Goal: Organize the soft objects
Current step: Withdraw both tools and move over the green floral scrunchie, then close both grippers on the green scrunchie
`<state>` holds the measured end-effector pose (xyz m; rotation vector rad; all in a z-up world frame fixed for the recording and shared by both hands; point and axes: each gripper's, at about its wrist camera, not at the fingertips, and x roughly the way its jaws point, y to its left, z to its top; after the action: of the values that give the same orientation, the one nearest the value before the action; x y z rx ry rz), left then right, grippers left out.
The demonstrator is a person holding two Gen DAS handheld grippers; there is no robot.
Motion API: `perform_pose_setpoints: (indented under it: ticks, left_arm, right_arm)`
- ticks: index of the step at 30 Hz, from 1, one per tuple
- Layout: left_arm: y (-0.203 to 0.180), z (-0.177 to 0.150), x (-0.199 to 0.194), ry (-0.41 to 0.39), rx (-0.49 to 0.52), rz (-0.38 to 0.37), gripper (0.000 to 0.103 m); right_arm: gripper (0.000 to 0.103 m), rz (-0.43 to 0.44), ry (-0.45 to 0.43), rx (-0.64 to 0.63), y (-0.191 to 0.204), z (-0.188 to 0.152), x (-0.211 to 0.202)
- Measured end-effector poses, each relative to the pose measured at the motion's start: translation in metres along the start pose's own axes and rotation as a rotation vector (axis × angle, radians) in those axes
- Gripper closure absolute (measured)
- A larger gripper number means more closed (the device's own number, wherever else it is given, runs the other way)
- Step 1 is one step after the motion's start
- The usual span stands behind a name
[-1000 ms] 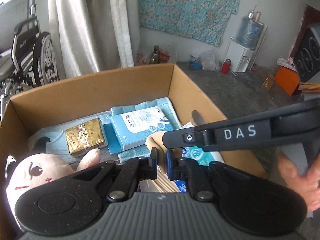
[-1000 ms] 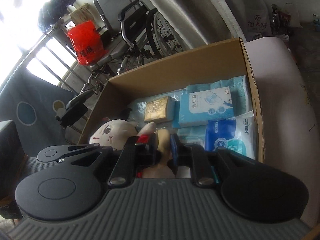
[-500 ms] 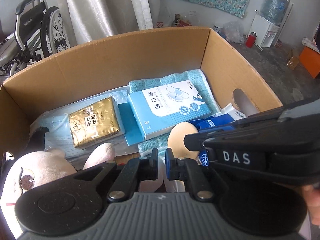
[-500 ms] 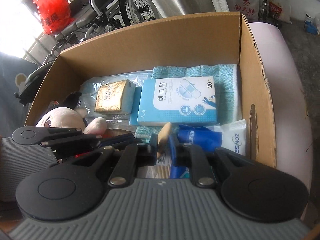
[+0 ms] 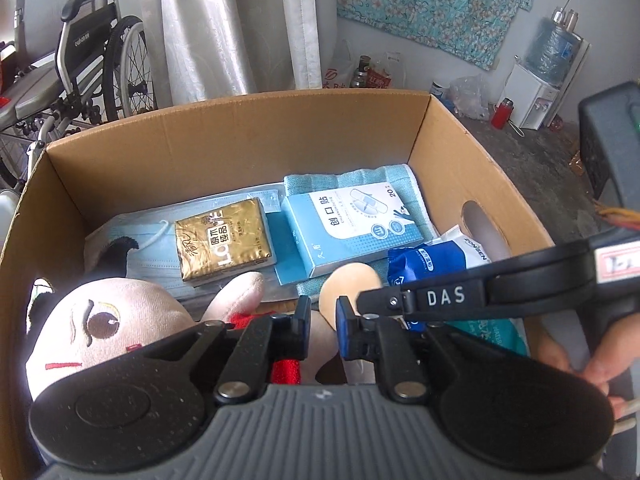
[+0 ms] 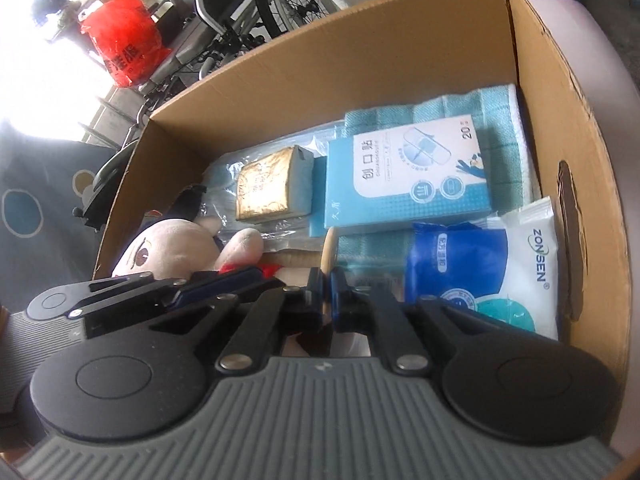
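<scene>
An open cardboard box (image 5: 240, 108) (image 6: 320, 16) holds a plush doll (image 5: 100, 320) (image 6: 172, 244), a gold tissue pack (image 5: 224, 244), a blue plaster box (image 5: 352, 224), a teal towel (image 5: 360, 176), a blue-and-white wipes pack (image 5: 432, 260) and a round beige puff (image 5: 352, 284) (image 6: 330, 248). My right gripper (image 6: 326, 292) (image 5: 362, 306) reaches in from the right and is shut on the puff's thin edge. Beside it, over the doll's red cloth, my left gripper (image 5: 322, 320) (image 6: 272, 274) has its jaws opening, a narrow gap between the pads.
Face masks (image 5: 148, 256) lie under the tissue pack. Behind the box stand a wheelchair (image 5: 88, 60) and a curtain (image 5: 224, 24); a water dispenser (image 5: 536, 92) is at the far right. A hand (image 5: 580, 360) grips the right tool. A pink cushion (image 6: 600, 60) borders the box's right wall.
Both grippers have sunk lower into the box. The right jaws have closed on the puff, now seen edge-on. The left jaws' gap has widened slightly.
</scene>
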<state>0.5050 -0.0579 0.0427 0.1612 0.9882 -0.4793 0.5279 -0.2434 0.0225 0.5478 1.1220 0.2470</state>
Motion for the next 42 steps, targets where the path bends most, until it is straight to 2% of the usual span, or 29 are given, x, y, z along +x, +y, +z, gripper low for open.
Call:
perform_pose_setpoints:
  ticks: [2,3,5,8,13,17,19,20,23,25,27,30,34,37,40,42]
  left_arm:
    - [0.001,0.0,-0.002,-0.002,-0.002,0.004,0.087]
    - [0.001,0.0,-0.002,-0.004,0.002,0.005,0.085]
    - [0.002,0.001,-0.006,-0.014,0.005,0.019,0.084]
    - [0.006,0.002,-0.014,-0.031,-0.009,0.047,0.084]
    - [0.012,-0.001,-0.04,-0.069,-0.007,0.046,0.084]
    - [0.017,-0.027,-0.098,-0.147,0.044,0.059,0.082]
    - [0.025,-0.05,-0.135,-0.19,0.046,0.051,0.072]
    - [0.033,-0.065,-0.157,-0.203,0.02,0.049,0.067]
    - [0.061,-0.118,-0.202,-0.221,-0.068,0.066,0.066]
    - [0.079,-0.157,-0.217,-0.218,-0.108,0.123,0.065]
    - [0.094,-0.192,-0.218,-0.183,-0.111,0.167,0.065]
    - [0.123,-0.245,-0.204,-0.101,-0.21,0.214,0.065]
    - [0.153,-0.289,-0.19,-0.083,-0.395,0.174,0.064]
    - [0.159,-0.307,-0.18,-0.081,-0.444,0.138,0.066]
    - [0.158,-0.317,-0.165,-0.06,-0.47,0.175,0.086]
    - [0.154,-0.323,-0.165,-0.081,-0.486,0.209,0.09]
  right_arm:
    - [0.096,-0.083,0.036,0.015,-0.004,-0.003,0.006]
    - [0.095,-0.093,0.029,0.01,-0.002,-0.002,0.004]
    - [0.086,-0.183,0.001,-0.103,0.013,-0.001,-0.004]
    - [0.074,-0.214,0.019,-0.203,0.032,-0.004,-0.008]
    - [0.075,-0.239,0.015,-0.179,0.039,-0.009,-0.009]
    - [0.078,-0.174,-0.032,-0.169,0.04,-0.021,-0.035]
    - [0.078,-0.091,-0.07,-0.18,0.048,-0.034,-0.056]
    - [0.078,-0.037,-0.087,-0.196,0.055,-0.045,-0.071]
    - [0.077,0.113,-0.092,-0.252,0.076,-0.082,-0.101]
    - [0.076,0.187,-0.072,-0.276,0.087,-0.11,-0.111]
    - [0.076,0.225,-0.032,-0.306,0.102,-0.141,-0.108]
    - [0.076,0.243,0.048,-0.362,0.129,-0.179,-0.085]
    - [0.073,0.243,0.152,-0.382,0.161,-0.213,-0.036]
    - [0.07,0.235,0.213,-0.383,0.186,-0.229,0.002]
    - [0.068,0.235,0.249,-0.37,0.205,-0.24,0.031]
    - [0.068,0.21,0.256,-0.363,0.214,-0.248,0.046]
